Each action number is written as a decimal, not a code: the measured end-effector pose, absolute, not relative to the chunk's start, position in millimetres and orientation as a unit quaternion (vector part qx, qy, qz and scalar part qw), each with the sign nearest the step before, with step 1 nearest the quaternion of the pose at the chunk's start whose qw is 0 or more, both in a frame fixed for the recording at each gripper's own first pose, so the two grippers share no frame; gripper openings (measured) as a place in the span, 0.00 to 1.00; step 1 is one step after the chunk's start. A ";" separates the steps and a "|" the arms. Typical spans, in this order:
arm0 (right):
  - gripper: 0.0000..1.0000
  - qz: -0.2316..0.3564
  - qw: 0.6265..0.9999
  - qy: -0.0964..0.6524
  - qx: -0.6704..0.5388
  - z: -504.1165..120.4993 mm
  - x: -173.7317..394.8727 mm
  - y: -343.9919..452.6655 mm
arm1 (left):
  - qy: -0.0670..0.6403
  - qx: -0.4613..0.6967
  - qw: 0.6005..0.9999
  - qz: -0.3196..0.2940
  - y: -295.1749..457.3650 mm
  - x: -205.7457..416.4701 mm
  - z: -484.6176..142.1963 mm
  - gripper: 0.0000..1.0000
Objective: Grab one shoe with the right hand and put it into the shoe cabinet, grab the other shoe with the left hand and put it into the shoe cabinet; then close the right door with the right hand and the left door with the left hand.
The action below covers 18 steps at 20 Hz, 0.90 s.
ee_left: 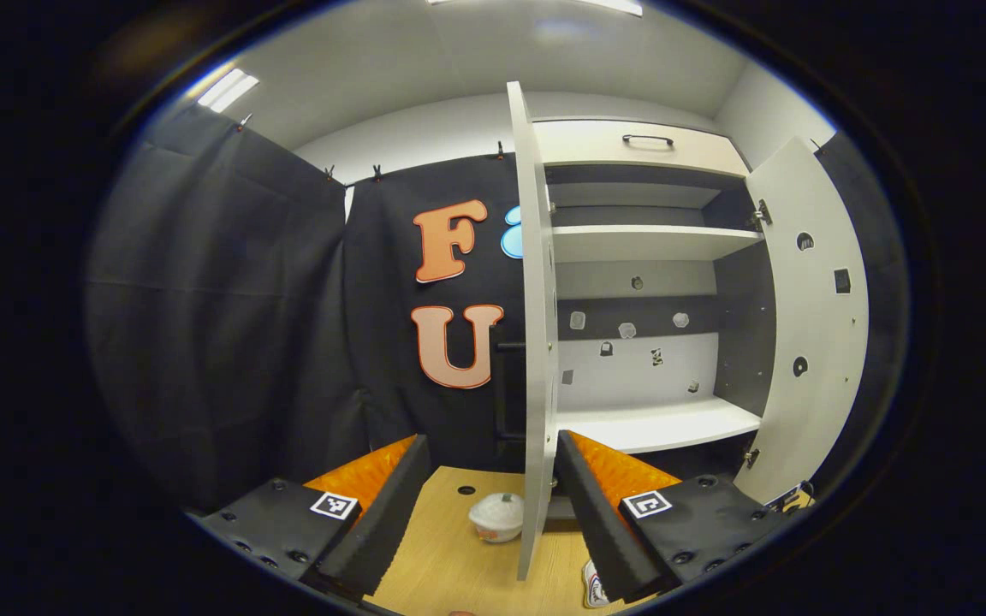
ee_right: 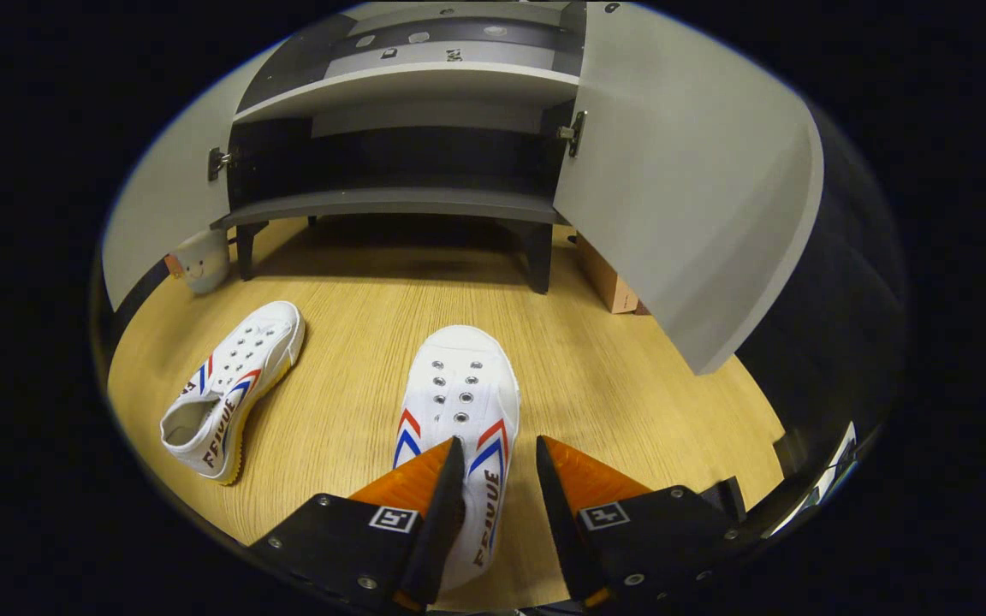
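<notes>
Floor: wood-grain boards (ee_right: pixel 356 342); both white canvas shoes lie on it, none in the cabinet (ee_right: pixel 390 162) yet.
Progress: judged at the first step, grasp of shoe one; both placements and both door closings remain.
Right gripper (ee_right: pixel 493 479): bottom centre of right gripper view, fingers part open, straddling the near shoe's (ee_right: pixel 459 402) right side wall. One finger sits in the shoe mouth, the other outside. Cannot tell if either presses yet.
Second shoe (ee_right: pixel 228 393): lower left of same view, untouched, well apart from the first.
Left gripper (ee_left: pixel 484 505): bottom of left gripper view, wide open, holding nothing, raised facing the cabinet.
Doors: left door (ee_left: pixel 536 342) edge-on at centre, right door (ee_left: pixel 810 316) at right; both swung open.
Left gripper view extras: upper shelves (ee_left: pixel 638 244), bare; a drawer handle (ee_left: pixel 647 139) on top; a small white toy (ee_left: pixel 497 518) on the floor.
Right gripper view extras: both shoes whole, bottom shelf, cardboard box (ee_right: pixel 608 282) behind the right door.
</notes>
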State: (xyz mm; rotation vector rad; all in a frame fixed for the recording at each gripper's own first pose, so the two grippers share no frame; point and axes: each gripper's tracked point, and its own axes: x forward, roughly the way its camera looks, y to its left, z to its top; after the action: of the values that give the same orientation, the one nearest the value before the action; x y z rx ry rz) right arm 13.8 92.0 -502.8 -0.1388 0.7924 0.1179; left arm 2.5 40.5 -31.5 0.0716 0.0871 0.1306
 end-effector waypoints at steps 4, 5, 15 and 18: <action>0.38 0.056 0.912 0.402 -0.060 -509.9 10.9 93.9 | 0.050 0.035 0.996 0.062 37.8 3.6 -37.1 0.96; 0.41 0.054 0.910 0.408 -0.050 -509.8 9.9 94.1 | 0.050 0.035 0.996 0.060 37.6 4.4 -38.1 0.96; 0.35 0.051 0.892 0.445 -0.053 -523.3 8.3 94.6 | 0.058 0.028 0.996 0.056 35.5 6.7 -48.6 0.97; 0.12 0.038 0.892 0.442 -0.087 -528.7 9.4 89.6 | 0.058 0.028 0.997 0.050 31.2 6.5 -49.0 0.97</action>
State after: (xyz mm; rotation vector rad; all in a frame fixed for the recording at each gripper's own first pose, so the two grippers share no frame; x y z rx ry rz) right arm 9.4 89.6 -528.7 -0.1814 0.9174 0.0787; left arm 6.5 31.2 -49.0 0.0562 0.1162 0.1003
